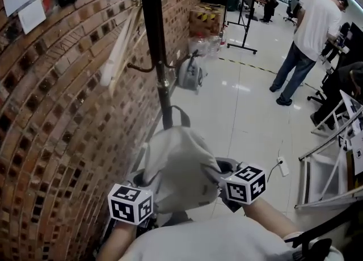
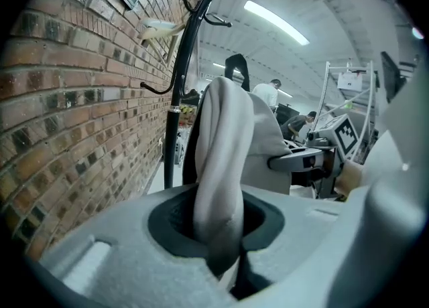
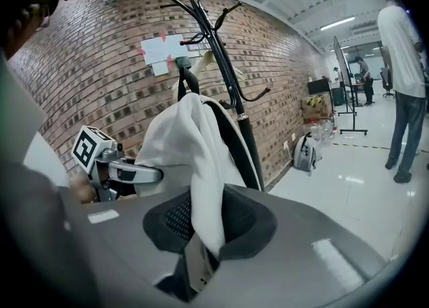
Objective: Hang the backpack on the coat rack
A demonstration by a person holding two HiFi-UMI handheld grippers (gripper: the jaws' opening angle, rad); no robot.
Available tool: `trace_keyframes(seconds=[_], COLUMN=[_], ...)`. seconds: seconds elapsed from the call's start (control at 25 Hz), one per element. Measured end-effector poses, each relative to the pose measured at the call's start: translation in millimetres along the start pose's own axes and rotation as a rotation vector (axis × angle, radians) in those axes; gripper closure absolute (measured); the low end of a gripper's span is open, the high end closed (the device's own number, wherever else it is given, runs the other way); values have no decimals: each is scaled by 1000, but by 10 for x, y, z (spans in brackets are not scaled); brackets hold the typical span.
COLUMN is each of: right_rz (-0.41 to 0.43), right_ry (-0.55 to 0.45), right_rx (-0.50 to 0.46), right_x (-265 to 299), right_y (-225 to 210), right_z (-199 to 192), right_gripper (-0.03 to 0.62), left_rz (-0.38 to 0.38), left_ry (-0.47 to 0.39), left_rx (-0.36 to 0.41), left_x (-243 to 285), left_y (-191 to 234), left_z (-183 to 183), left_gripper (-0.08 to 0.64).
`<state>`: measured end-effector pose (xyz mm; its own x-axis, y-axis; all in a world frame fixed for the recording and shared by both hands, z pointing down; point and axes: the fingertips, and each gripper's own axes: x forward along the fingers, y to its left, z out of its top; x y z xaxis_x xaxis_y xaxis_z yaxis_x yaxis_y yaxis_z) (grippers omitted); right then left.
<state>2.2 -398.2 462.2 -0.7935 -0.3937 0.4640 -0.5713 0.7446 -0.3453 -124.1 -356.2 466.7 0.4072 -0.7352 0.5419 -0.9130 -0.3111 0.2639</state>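
A pale grey backpack (image 1: 178, 166) hangs between my two grippers, low in the head view, just in front of the black coat rack (image 1: 157, 50). My left gripper (image 1: 146, 189) is shut on a fold of its fabric (image 2: 218, 186) on the left side. My right gripper (image 1: 222, 175) is shut on another fold (image 3: 201, 166) on the right side. The backpack's black top loop (image 2: 236, 65) stands upright above the fabric. The rack's pole (image 2: 179, 112) and curved hooks (image 3: 201, 12) rise right behind the bag. Each gripper shows in the other's view: right gripper (image 2: 298, 161), left gripper (image 3: 131, 173).
A curved brick wall (image 1: 51, 118) runs along the left, close to the rack. A second grey backpack (image 1: 190, 75) sits on the floor beyond the pole. A person (image 1: 309, 38) stands at the right. Metal frames (image 1: 326, 169) lie on the floor at the right.
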Motion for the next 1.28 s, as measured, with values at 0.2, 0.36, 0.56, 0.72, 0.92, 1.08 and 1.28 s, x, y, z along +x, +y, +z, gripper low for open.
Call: trace_keyframes(seconds=[0.2,0.36,0.56,0.72,0.92,1.08,1.28], right_rz=[11,8,1,-3,-10,-15,-27], right_ry=[-3,-4,8,27,35,38,39], right_rx=[24,35,55,74,96,113,134], right_x=[393,637,887,1033,1175,1359,1526], right_y=[-218,-366,-558,-653,-814,-948,-1080], right_z=[206,313,380,356,327,286,243], right_gripper=[534,534,534,534,534,534,534], left_rz=[3,2,-7,-15,-19,-19,-23], left_ry=[12,26,51,78,98,113,130], left_rx=[-3,-6,-9,-29,-38,-51,-44], left_x=[256,433,659,784,949,1109,1284], left_y=[345,547,742,853,931,1060,1165], left_z=[192,282,347,313,293,249,210], left_gripper=[491,491,490,491,490,491,491])
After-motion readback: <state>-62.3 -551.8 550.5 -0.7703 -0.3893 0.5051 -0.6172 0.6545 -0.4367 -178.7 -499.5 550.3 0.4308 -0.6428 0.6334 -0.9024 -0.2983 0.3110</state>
